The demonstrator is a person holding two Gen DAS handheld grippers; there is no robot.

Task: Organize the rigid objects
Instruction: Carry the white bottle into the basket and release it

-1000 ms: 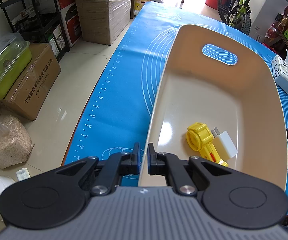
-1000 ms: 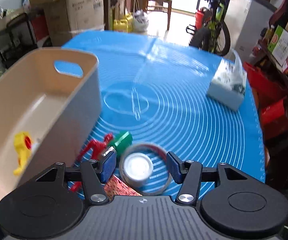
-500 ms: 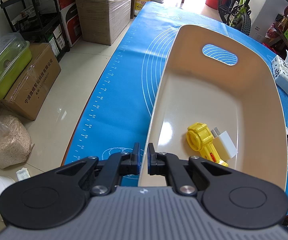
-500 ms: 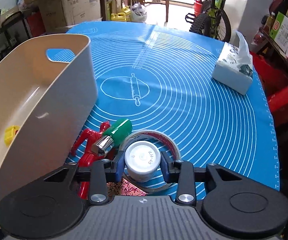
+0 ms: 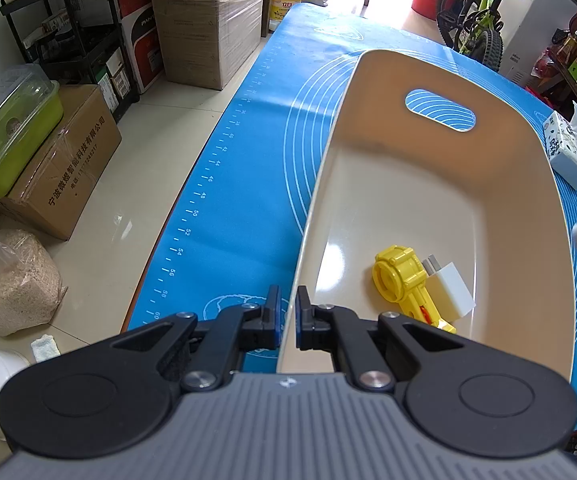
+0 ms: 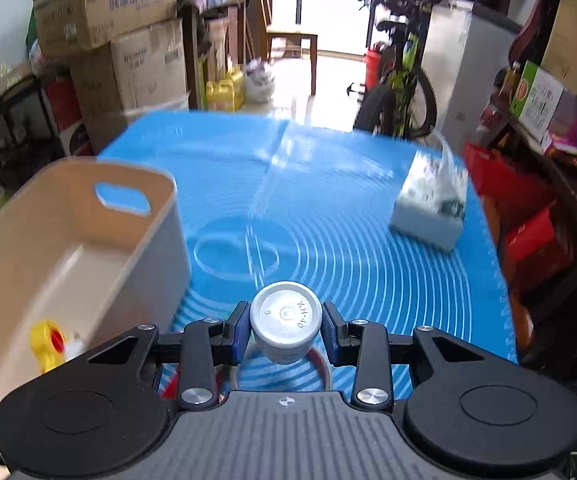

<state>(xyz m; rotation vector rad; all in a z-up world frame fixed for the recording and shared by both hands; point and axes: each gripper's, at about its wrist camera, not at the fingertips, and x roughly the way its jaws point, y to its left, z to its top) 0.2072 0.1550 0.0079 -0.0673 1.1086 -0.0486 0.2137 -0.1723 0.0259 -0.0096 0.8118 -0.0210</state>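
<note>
- The left hand-held gripper [image 5: 286, 316] is pinched onto the near rim of the beige bin [image 5: 560, 216], one finger outside the wall and one inside.
- The bin stands on the blue mat [image 5: 248, 168] that covers the counter; a handle slot is cut through its far wall.
- Inside the bin, toward its near end, a yellow toy [image 5: 402, 280] lies on the floor with a white plug adapter [image 5: 450, 290] just beside it on the right, the two touching.
- In the right wrist view the same bin [image 6: 160, 240] sits to the left of the gripper, and the yellow toy [image 6: 46, 344] shows in its near corner.
- The right hand-held gripper [image 6: 286, 330] is clamped on a small white bottle [image 6: 286, 326], a blue pad pressed against each side; the round end with embossed lettering faces the camera.
- The bottle is held up off the mat, just to the right of the bin's side wall.
- Under the bottle, a tape ring [image 6: 324, 364] lies flat on the mat, partly hidden by the gripper body.
- A scrap of red [image 6: 170, 384] peeks out between the left finger link and the bin; what it is cannot be told.
- Farther right, a tissue pack [image 6: 430, 208] rests on the mat near its far right edge, well apart from the bin; this view is blurred.
</note>
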